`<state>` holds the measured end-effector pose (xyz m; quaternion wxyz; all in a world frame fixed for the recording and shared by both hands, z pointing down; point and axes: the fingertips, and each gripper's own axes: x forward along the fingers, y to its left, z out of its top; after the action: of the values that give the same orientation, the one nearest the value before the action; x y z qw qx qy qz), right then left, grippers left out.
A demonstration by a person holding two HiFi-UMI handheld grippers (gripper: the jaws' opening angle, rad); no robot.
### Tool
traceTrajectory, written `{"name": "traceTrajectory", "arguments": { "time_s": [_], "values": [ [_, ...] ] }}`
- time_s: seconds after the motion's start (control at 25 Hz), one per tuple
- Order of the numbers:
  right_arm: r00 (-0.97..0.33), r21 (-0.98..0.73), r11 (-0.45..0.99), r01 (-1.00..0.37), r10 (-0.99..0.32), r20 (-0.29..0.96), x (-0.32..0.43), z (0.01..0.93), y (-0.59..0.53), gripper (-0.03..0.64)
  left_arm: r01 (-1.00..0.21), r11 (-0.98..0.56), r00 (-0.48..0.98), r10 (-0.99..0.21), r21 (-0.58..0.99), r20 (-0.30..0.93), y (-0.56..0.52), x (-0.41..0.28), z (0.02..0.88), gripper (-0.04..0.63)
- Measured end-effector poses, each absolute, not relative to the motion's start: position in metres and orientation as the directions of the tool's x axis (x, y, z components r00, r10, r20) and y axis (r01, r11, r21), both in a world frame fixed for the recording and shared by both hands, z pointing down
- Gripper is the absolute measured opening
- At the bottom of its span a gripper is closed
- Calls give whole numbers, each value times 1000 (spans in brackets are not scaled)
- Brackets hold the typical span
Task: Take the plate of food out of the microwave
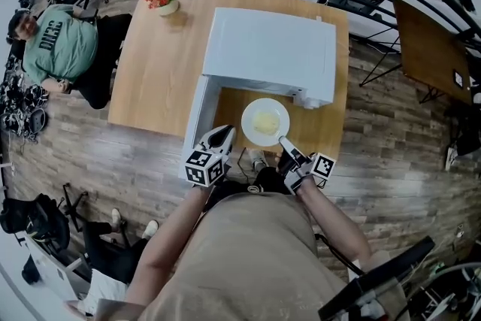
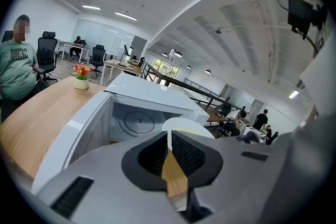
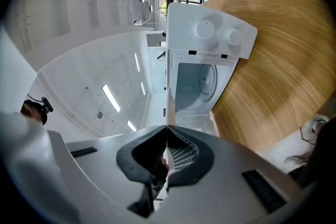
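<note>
Clearly, the right gripper (image 1: 284, 140) has its jaws pinched tight on the near rim of the plate (image 1: 246, 122). The plate reaches away from its tips carrying pale yellow food (image 1: 265, 121), out in front of the white microwave (image 1: 270, 49) and over the wooden table (image 1: 158, 64). The left gripper (image 1: 224, 133) has its jaws drawn together on nothing, with the plate just ahead and to the right of its tips, apart from them, the swung-open door (image 1: 199, 113) close at its left and the bare cavity straight ahead.
</note>
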<state>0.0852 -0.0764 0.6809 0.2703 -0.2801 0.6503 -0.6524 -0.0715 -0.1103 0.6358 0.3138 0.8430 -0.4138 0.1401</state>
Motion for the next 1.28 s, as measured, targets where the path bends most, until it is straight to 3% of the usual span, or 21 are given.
{"name": "traceTrajectory", "arguments": {
  "time_s": [0.68, 1.28],
  "values": [
    [-719, -996, -31, -80, -691, 79, 89, 723, -55, 14, -783, -485, 621, -566, 391, 542, -101, -72, 649, 6],
    [-712, -976, -121, -178, -669, 213, 91, 810, -70, 14, -794, -476, 606, -569, 378, 556, -101, -84, 648, 6]
  ]
}}
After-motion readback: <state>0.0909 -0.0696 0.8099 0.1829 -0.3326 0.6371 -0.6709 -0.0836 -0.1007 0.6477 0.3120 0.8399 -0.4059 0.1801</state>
